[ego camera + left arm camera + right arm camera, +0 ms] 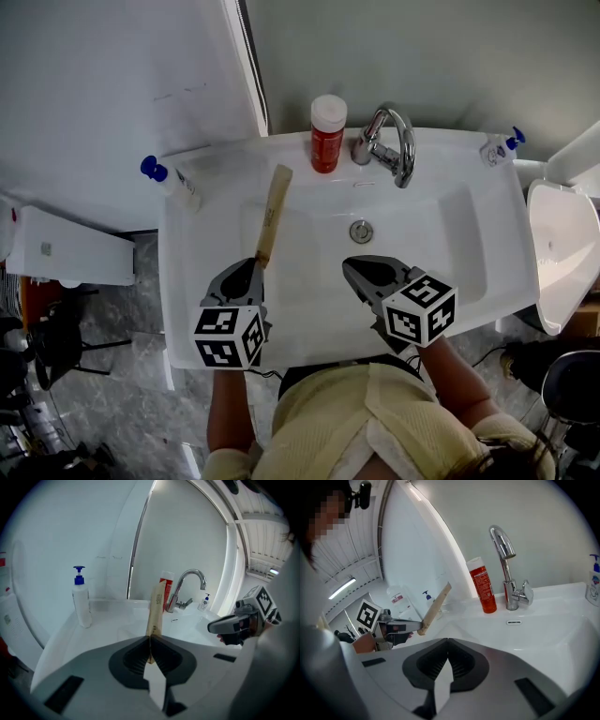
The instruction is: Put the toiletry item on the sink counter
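Observation:
My left gripper (255, 266) is shut on the near end of a long tan toiletry tube (274, 215), which points away over the left side of the white sink (187, 272). The left gripper view shows the tube (155, 611) rising from between the closed jaws of that gripper (150, 644). My right gripper (359, 270) hovers over the basin in front of the drain, jaws shut with nothing between them (448, 645). From the right gripper view the tube (435, 608) sticks up at a slant from the left gripper (405, 627).
A red bottle with a white cap (327, 133) stands beside the chrome faucet (389, 145) at the back. A white pump bottle with a blue top (169, 181) stands on the left counter, a small one (499, 147) at the right corner. A drain (361, 230) sits mid-basin.

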The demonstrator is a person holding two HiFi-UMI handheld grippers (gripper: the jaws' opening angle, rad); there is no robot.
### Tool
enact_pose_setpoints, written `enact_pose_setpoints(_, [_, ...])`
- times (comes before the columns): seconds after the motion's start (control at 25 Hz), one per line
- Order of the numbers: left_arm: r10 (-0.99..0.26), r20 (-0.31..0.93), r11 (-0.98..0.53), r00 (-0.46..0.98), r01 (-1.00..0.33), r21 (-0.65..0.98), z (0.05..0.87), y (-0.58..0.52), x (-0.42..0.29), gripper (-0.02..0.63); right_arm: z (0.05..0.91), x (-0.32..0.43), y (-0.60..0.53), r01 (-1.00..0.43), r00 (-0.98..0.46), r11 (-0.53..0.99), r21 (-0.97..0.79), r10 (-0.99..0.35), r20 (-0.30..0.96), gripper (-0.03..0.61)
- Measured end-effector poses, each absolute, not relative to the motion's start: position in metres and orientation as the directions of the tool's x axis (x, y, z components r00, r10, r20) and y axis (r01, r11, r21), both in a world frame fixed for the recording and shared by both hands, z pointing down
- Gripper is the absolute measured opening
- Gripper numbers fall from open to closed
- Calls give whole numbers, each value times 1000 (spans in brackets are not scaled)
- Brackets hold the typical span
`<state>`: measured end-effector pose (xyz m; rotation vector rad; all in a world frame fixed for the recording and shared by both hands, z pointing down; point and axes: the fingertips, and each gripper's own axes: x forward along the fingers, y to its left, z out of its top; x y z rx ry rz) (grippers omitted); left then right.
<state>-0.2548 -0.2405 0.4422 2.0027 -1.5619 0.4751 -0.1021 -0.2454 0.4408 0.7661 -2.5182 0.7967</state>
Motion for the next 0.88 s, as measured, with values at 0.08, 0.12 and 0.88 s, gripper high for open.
enact_pose_setpoints(0.08, [-761, 594, -177, 260, -965, 195, 446, -246, -260, 46, 443, -103, -247, -607, -771, 684, -405, -383, 508, 25])
enact_pose_setpoints(0.12, [-758, 599, -179, 258, -965, 189, 448, -249, -262, 46, 444, -103, -249, -610, -769, 681, -405, -385, 510, 25])
enact_pose_setpoints(0.88, [-693, 688, -294, 217, -956, 5, 477, -305, -292, 46, 460, -100, -262, -671, -719, 623, -403, -414, 559, 25])
